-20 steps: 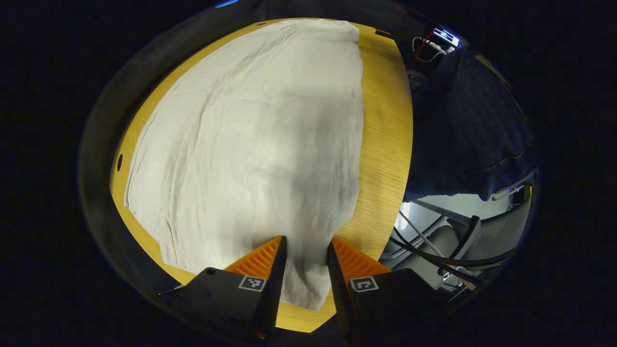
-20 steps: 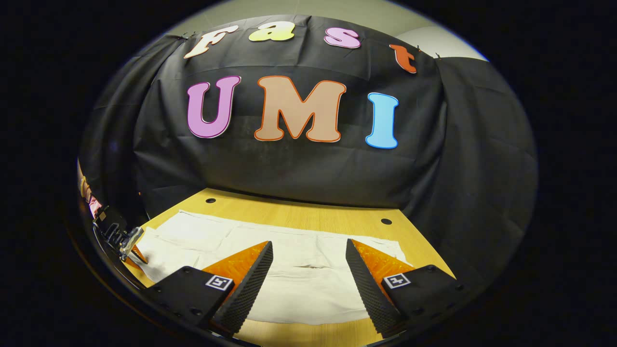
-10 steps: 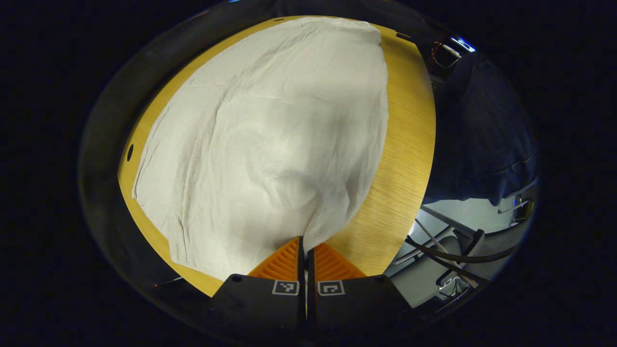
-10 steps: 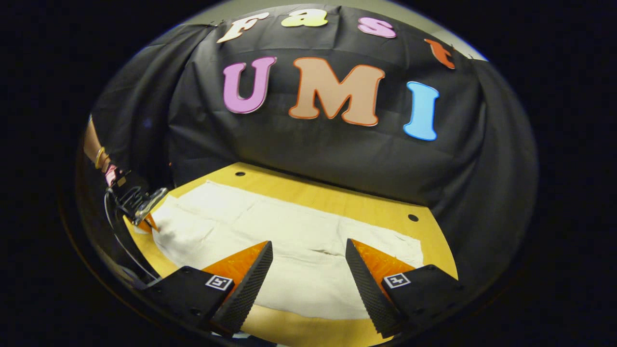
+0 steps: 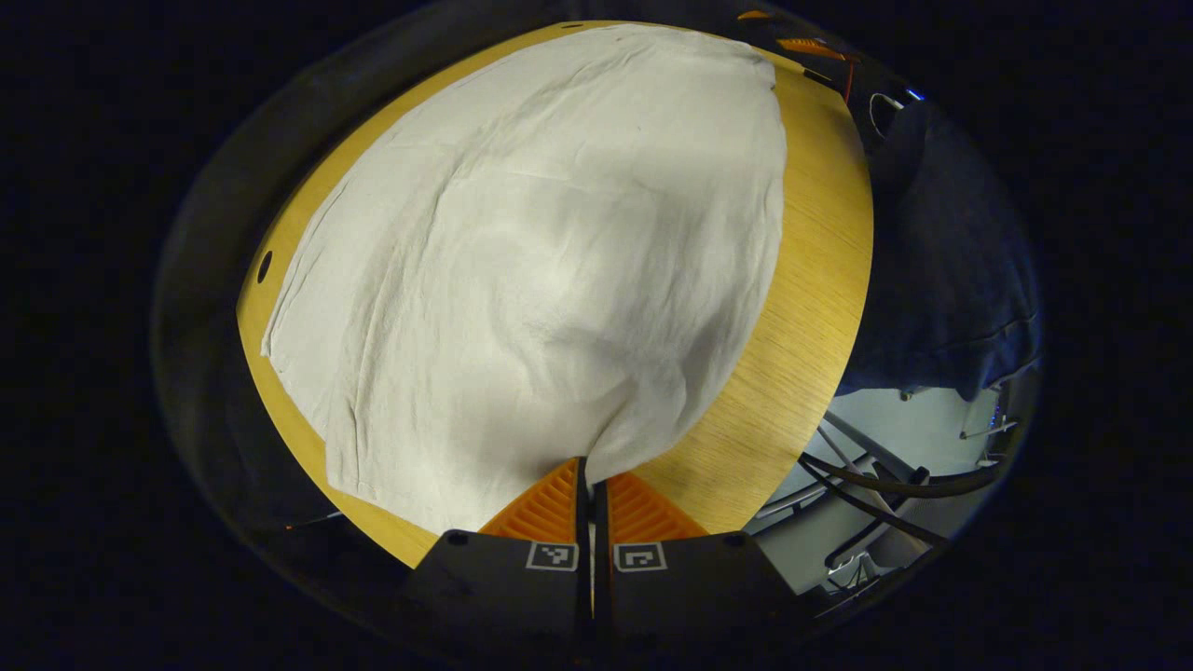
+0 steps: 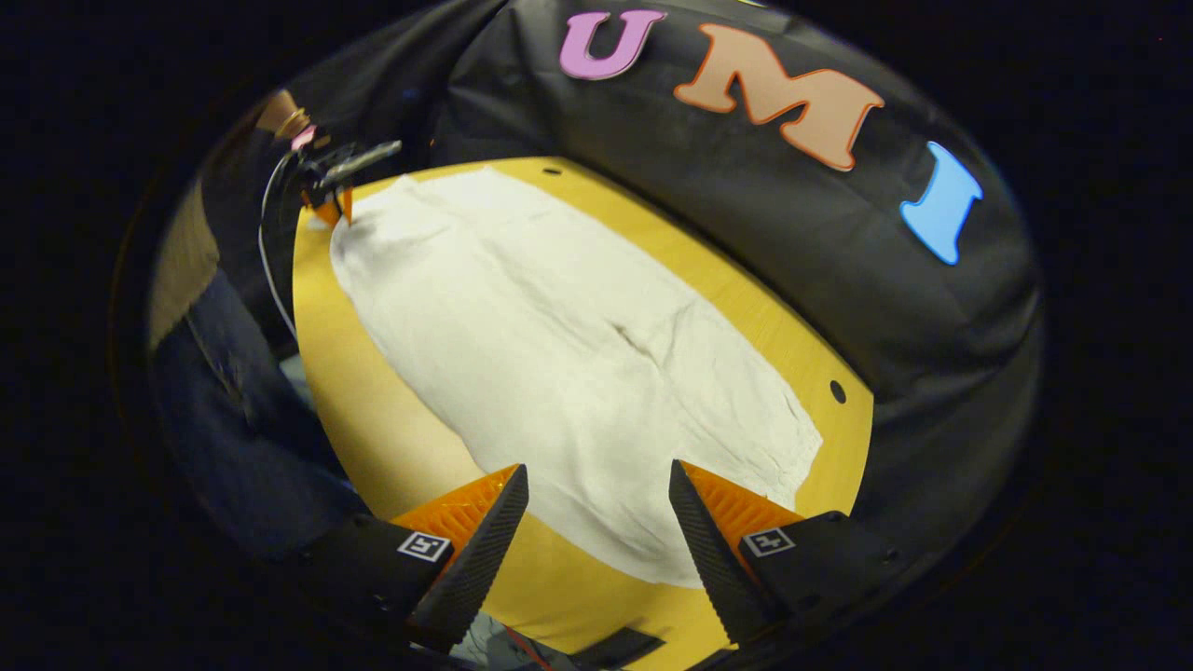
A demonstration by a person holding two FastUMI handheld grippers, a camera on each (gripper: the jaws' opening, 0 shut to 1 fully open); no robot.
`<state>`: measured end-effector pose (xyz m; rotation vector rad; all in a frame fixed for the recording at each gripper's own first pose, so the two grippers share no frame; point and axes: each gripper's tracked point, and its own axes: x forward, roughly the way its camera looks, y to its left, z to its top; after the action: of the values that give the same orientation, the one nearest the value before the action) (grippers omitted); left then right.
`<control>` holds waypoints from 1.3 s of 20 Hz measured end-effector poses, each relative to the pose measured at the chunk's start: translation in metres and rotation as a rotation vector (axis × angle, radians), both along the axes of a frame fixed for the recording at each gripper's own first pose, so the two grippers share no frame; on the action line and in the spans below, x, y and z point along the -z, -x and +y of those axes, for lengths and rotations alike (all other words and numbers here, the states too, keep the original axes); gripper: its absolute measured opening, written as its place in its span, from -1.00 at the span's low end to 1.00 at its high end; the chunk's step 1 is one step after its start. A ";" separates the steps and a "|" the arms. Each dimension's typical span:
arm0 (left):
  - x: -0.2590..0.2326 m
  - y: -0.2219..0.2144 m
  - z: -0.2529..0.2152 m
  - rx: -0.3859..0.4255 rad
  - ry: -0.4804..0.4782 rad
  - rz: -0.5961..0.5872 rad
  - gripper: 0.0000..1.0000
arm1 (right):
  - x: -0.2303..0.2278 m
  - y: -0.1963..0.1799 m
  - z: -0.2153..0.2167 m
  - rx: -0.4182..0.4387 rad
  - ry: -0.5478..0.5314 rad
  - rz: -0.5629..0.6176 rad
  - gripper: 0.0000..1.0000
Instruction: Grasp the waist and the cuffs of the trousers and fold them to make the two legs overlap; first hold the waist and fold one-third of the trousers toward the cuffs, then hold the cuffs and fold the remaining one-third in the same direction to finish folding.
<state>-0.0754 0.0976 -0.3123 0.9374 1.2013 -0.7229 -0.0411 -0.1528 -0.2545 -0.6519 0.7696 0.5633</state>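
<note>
In the left gripper view, the left hand-held gripper (image 5: 585, 475) had its two fingers pressed together on a corner of the pale trousers (image 5: 531, 261), and the cloth rose from the tabletop (image 5: 802, 308) in a gathered ridge toward that pinch. The rest of the trousers lay spread flat and lightly creased over most of the wooden tabletop, with a bare strip of wood along one long side. Beyond that edge of the tabletop a person's dark clothing (image 5: 941, 270) showed, with cables (image 5: 885, 485) below it over a light floor. In the right gripper view, the right hand-held gripper (image 6: 596, 503) hovered above the near end of the trousers (image 6: 569, 354) with its fingers spread wide apart and nothing between them; whether the tips touched the cloth could not be told. From there the trousers ran lengthwise across the tabletop (image 6: 373, 391) to the far corner, where the left hand-held gripper (image 6: 337, 210) appeared, small, at the cloth's far end, with a wrist (image 6: 280, 114) behind it. A small crease sat near the middle of the fabric. Which end was the waist and which the cuffs could not be told. The black cloth wall (image 6: 792, 242) stood close behind the tabletop's far long edge.
</note>
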 end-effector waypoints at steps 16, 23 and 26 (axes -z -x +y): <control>-0.004 -0.001 -0.005 -0.046 -0.046 0.059 -1.00 | 0.095 0.015 -0.086 -0.130 0.235 0.436 0.77; -0.004 0.000 -0.006 -0.058 -0.040 0.078 -1.00 | 0.096 0.014 -0.084 -0.092 0.266 0.519 0.78; -0.003 0.000 -0.005 -0.056 -0.040 0.085 -1.00 | 0.095 0.009 -0.086 -0.078 0.287 0.528 0.49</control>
<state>-0.0751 0.0925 -0.3092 0.9101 1.3157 -0.7021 -0.0504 -0.2390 -0.3495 -0.8115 1.3417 0.7156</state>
